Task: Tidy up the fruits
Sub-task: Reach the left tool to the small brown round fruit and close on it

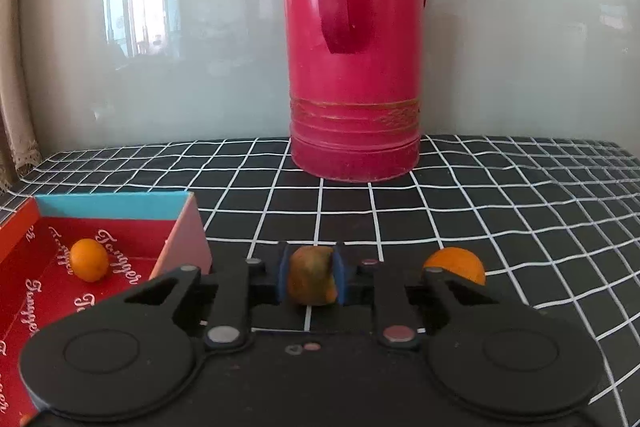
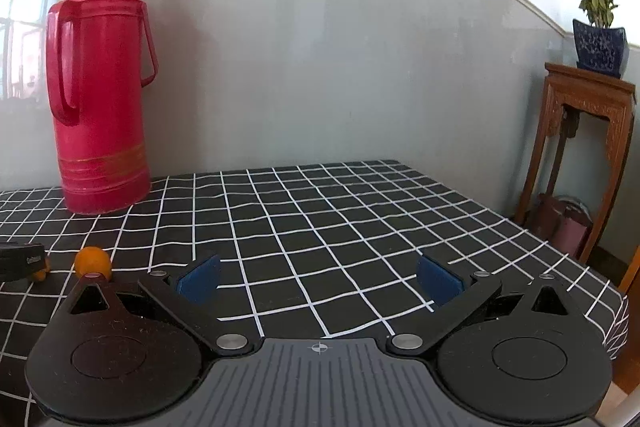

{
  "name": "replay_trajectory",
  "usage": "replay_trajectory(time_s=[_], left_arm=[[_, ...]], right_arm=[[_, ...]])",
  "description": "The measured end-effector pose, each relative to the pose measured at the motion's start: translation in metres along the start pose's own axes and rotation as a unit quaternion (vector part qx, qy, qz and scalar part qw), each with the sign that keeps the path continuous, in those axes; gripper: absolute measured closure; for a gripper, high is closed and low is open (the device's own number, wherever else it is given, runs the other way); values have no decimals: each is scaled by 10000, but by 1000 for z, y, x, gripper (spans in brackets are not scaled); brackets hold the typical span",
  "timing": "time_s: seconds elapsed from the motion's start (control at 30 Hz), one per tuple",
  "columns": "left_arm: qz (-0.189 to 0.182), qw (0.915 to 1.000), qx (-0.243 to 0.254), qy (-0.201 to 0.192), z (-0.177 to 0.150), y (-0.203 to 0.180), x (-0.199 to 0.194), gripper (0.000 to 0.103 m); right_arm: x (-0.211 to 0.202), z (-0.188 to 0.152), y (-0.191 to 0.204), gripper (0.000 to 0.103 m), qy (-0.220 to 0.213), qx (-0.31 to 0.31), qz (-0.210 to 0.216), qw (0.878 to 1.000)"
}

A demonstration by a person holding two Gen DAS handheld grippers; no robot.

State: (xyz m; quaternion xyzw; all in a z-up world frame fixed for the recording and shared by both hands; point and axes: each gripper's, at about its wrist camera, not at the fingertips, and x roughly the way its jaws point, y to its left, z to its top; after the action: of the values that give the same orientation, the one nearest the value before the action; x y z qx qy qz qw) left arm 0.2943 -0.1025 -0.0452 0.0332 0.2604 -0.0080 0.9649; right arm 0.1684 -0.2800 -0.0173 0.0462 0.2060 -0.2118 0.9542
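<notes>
My left gripper is shut on a brownish-green and orange fruit, held between its blue pads just above the checked cloth. An orange fruit lies on the cloth just right of the gripper; it also shows in the right wrist view. Another orange fruit lies inside the red box at the left. My right gripper is open and empty over the cloth. The left gripper's tip shows at the left edge of the right wrist view.
A tall red thermos stands at the back of the table against the wall, also in the right wrist view. A wooden stand with a potted plant is beyond the table's right edge.
</notes>
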Motion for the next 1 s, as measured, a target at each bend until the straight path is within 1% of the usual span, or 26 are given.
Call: replay_trajectory(time_s=[0.07,0.13,0.27,0.33,0.43,0.47,0.53,0.63,0.7,0.73,0.77,0.8,0.83,0.9,1.0], left_arm=[[-32,10000,-36,-11,0,1,-2,93],[-74,9999,-25,-88,0,2,-6,103],[-187,9997,22,-184,3,1,-12,103],[-212,9996,28,-156,2,2,-13,103],[-109,9996,194,-161,-2,0,-16,103],[-107,9995,227,-172,-3,0,-17,92],[-146,9995,276,-71,-4,-1,-18,78],[-168,9993,345,-46,-6,-1,-19,71],[-201,9991,361,-59,-6,-1,-19,62],[-212,9990,381,-96,-6,-1,-19,54],[-191,9989,410,-134,-7,-1,-19,45],[-145,9987,446,-184,-6,-1,-19,41],[-125,9985,479,-236,-6,-2,-19,41],[-106,9983,520,-254,-4,-3,-16,45],[-142,9988,466,-53,0,-2,-3,59]], right_arm=[[1,0,-1,0,12,27,-5,10000],[1,1,-2,0,38,78,25,10000],[1,1,-1,0,56,118,35,9999],[0,1,-1,0,62,123,43,9999],[-2,-1,0,0,71,125,82,9999],[-2,-1,1,0,73,117,98,9999],[-3,-1,2,0,76,87,127,9999],[-5,0,3,0,64,119,215,9997],[-7,1,3,0,34,140,272,9995],[-7,2,3,0,31,141,306,9994],[-8,2,3,0,24,154,343,9993],[-9,3,3,0,9,188,393,9990],[-9,4,2,0,0,217,432,9988],[-9,6,4,0,-3,254,495,9985],[-6,8,5,0,44,365,602,9975]])
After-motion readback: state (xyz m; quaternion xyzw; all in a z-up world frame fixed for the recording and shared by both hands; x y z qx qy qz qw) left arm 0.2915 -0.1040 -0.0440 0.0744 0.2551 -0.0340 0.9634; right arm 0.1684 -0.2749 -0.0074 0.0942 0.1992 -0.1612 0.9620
